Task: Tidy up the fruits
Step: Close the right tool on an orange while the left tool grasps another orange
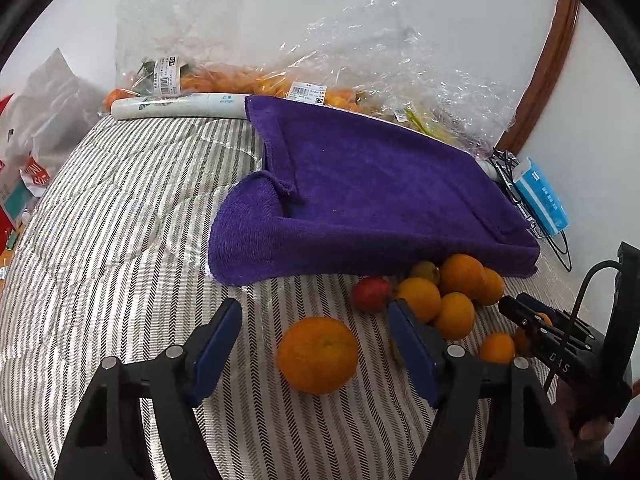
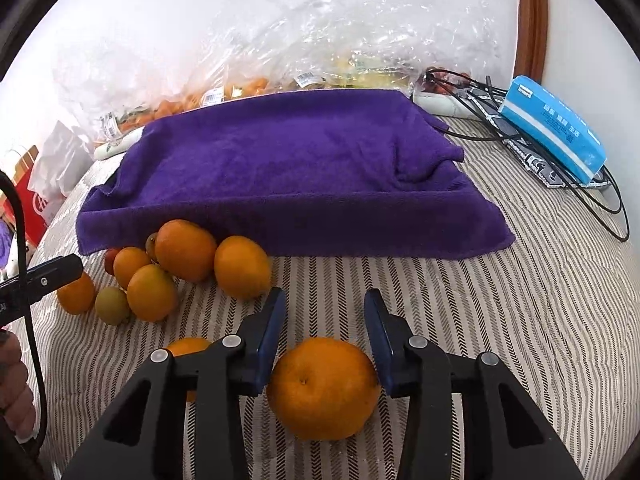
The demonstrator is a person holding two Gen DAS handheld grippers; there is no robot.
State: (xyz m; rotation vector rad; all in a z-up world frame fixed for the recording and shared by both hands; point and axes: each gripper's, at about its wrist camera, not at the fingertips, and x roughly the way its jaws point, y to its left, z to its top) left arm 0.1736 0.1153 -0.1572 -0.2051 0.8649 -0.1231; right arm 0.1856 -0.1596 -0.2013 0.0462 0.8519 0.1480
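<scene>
- Our right gripper (image 2: 322,316): jaws spread, straddling a large orange (image 2: 323,388); the blue pads look just beside its sides, and we can't tell if they touch. The fruit sits on the striped cover (image 2: 500,300), not lifted.
- A second orange (image 2: 185,347) is half hidden behind the right gripper's left finger (image 2: 272,332), at 9 o'clock of the large one.
- Our left gripper (image 1: 316,344): jaws released and wide, with a lone orange (image 1: 318,355) sitting between them on the cover, clear of both pads.
- Fruit pile (image 1: 444,292) at 1 o'clock of the left gripper: several oranges bunched together, touching each other, with a red fruit (image 1: 372,293) at its 9 o'clock edge. A greenish one (image 2: 113,305) shows in the right wrist view.
- Purple towel (image 2: 288,172) at 12 o'clock, draped over something boxy; the pile butts against its near edge.
- Blue tissue pack (image 2: 554,128) at 2 o'clock in the right wrist view, lying on black cables (image 2: 600,200).
- Farthest out, against the wall: clear plastic bags (image 1: 320,60) with orange produce inside, and a white tube (image 1: 180,106) at 11 o'clock in the left wrist view.
</scene>
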